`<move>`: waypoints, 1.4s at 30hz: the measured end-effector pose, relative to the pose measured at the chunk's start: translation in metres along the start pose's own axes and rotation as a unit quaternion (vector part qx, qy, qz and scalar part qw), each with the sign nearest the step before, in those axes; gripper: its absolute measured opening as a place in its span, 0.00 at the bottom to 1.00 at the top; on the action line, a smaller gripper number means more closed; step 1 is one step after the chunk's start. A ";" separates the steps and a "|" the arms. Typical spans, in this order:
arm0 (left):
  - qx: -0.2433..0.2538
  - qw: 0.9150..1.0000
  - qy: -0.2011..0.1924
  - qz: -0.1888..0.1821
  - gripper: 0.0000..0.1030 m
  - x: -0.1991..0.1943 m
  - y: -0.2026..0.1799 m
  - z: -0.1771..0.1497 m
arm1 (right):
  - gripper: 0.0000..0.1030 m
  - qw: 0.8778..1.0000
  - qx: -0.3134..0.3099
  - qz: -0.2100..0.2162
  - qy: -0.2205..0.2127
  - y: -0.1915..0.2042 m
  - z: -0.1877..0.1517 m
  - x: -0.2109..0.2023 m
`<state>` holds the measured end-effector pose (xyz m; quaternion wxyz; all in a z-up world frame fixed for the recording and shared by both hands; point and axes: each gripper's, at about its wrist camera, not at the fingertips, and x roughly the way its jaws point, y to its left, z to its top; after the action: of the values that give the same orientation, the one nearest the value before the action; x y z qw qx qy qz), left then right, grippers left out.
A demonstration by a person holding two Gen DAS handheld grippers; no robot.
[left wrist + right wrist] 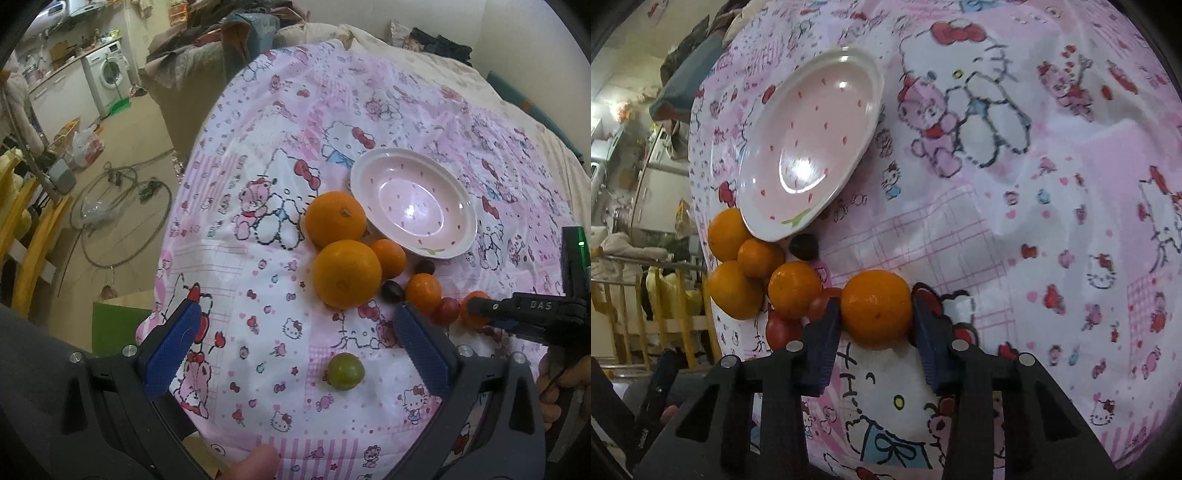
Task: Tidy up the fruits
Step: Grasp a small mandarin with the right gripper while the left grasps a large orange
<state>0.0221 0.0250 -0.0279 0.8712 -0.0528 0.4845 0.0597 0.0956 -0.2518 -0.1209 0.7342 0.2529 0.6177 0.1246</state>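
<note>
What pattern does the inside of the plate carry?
Pale pink with small red flecks, inside a white rim; the plate shows best in the right wrist view.

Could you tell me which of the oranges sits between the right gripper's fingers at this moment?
The small orange nearest the camera, flanked by the right gripper pads; the other oranges cluster apart by the plate.

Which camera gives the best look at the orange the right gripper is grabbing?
The right wrist view: the small orange sits whole and close between the right gripper pads, both touching its sides. The left wrist view shows only a sliver of that orange, far right, mostly hidden behind the gripper's black fingers.
</note>
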 end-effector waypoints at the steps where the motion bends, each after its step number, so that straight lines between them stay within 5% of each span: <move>1: 0.004 1.000 0.005 0.002 1.00 0.002 -0.001 0.002 | 0.39 1.000 0.002 0.004 -0.005 0.000 0.000 -0.003; 9: 0.003 0.997 0.071 0.004 0.99 0.033 -0.013 0.025 | 0.39 0.999 0.001 0.033 -0.038 0.001 -0.002 -0.030; 15: 0.001 0.986 0.165 -0.019 0.95 0.083 -0.028 0.034 | 0.39 0.997 0.011 0.044 -0.057 -0.006 -0.002 -0.046; 19: -0.039 0.976 0.210 -0.034 0.80 0.114 -0.029 0.032 | 0.39 0.997 0.010 0.054 -0.063 -0.008 -0.002 -0.052; 21: -0.033 0.977 0.207 -0.025 0.80 0.117 -0.034 0.032 | 0.39 0.996 0.013 0.058 -0.061 -0.010 -0.001 -0.052; 24: -0.014 0.978 0.205 -0.021 0.57 0.120 -0.042 0.034 | 0.39 0.996 0.017 0.062 -0.060 -0.013 0.000 -0.053; 33: -0.018 0.976 0.214 -0.026 0.51 0.117 -0.044 0.037 | 0.39 0.997 0.008 0.056 -0.060 -0.009 0.002 -0.051; 42: 0.005 0.979 0.191 -0.064 0.51 0.063 -0.035 0.047 | 0.39 0.996 -0.014 0.056 -0.062 0.014 0.013 -0.058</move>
<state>0.0996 0.0010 -0.0555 0.7647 -0.0898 0.6381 -0.0099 0.0977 -0.2715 -0.0637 0.7663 0.2839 0.5541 0.1585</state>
